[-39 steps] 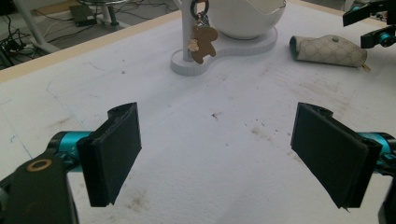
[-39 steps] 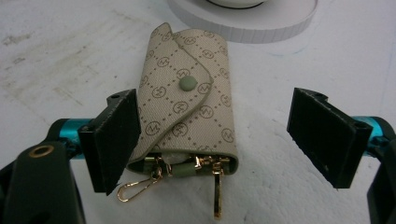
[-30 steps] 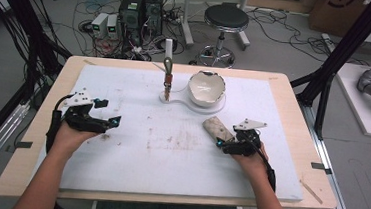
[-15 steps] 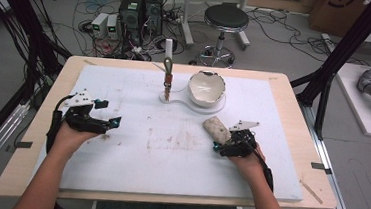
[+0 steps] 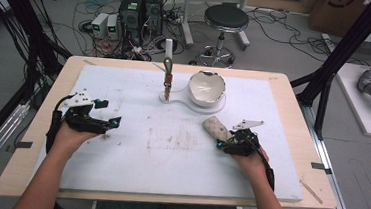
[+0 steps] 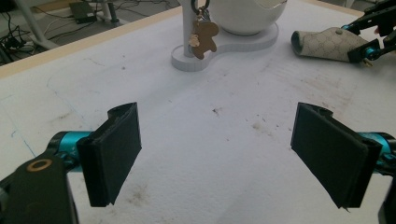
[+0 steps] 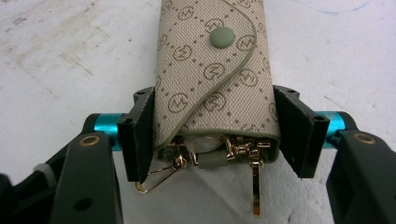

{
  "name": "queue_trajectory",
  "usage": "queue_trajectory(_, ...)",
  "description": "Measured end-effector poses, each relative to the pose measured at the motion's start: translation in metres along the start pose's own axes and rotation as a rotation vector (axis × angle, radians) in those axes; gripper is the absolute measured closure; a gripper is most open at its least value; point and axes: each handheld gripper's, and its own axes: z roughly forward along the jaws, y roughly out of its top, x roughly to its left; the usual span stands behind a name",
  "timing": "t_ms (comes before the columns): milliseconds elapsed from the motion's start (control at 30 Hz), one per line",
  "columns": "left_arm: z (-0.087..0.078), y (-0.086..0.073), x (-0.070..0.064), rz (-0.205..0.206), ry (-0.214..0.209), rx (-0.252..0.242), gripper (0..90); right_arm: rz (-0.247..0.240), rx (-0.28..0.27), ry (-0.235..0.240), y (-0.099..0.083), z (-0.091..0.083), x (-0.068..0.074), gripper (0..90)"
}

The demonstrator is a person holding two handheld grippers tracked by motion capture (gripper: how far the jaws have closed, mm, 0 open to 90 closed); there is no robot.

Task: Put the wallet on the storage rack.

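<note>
High view looks down on a wooden desk [image 5: 32, 172] with a big white mat [image 5: 170, 148] on it. The mat has brown smudges. Behind the desk the floor is full of black cables, with a round stool [image 5: 226, 17] and some boxes with wires.

A white stand [image 5: 192, 101] sits at the back of the mat. It carries a white bowl [image 5: 206, 87] and a post with a little brown charm [image 6: 204, 38] hanging on it.

The key pouch [image 7: 215, 70] lies on the mat, just in front of the stand and a bit to its right. The right hand-held gripper [image 7: 215, 135] has its two jaws touching both sides of the pouch's open end, holding it. Gold hooks stick out of that end, but what else is inside is hard to make out.

The left hand-held gripper [image 6: 233, 149] is well to the left of the stand, jaws wide apart over bare mat, holding nothing.
</note>
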Motion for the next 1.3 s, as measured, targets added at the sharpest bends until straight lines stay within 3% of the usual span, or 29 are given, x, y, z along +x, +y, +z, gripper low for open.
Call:
queue_trajectory(133,0.000,0.000,0.000,-0.004,-0.003,-0.002,16.1,-0.009,-0.008,0.001,0.001,-0.003,0.001,37.1)
queue_trajectory(267,0.000,0.000,0.001,-0.005,-0.002,-0.002,16.1,-0.034,-0.055,0.004,0.007,-0.013,0.004,37.0)
queue_trajectory(567,-0.001,0.000,0.002,-0.009,-0.002,-0.007,16.1,-0.033,-0.096,-0.001,0.020,-0.025,0.001,37.1)
queue_trajectory(933,-0.004,0.001,0.005,-0.015,0.001,-0.017,16.1,-0.035,-0.136,-0.038,0.060,-0.036,-0.010,36.9)
queue_trajectory(1000,-0.004,0.001,0.005,-0.017,0.002,-0.017,16.1,-0.048,-0.122,-0.051,0.075,-0.035,-0.011,36.9)
queue_trajectory(1300,-0.005,0.001,0.006,-0.018,0.002,-0.021,16.1,-0.092,-0.086,-0.076,0.107,-0.027,-0.010,36.8)
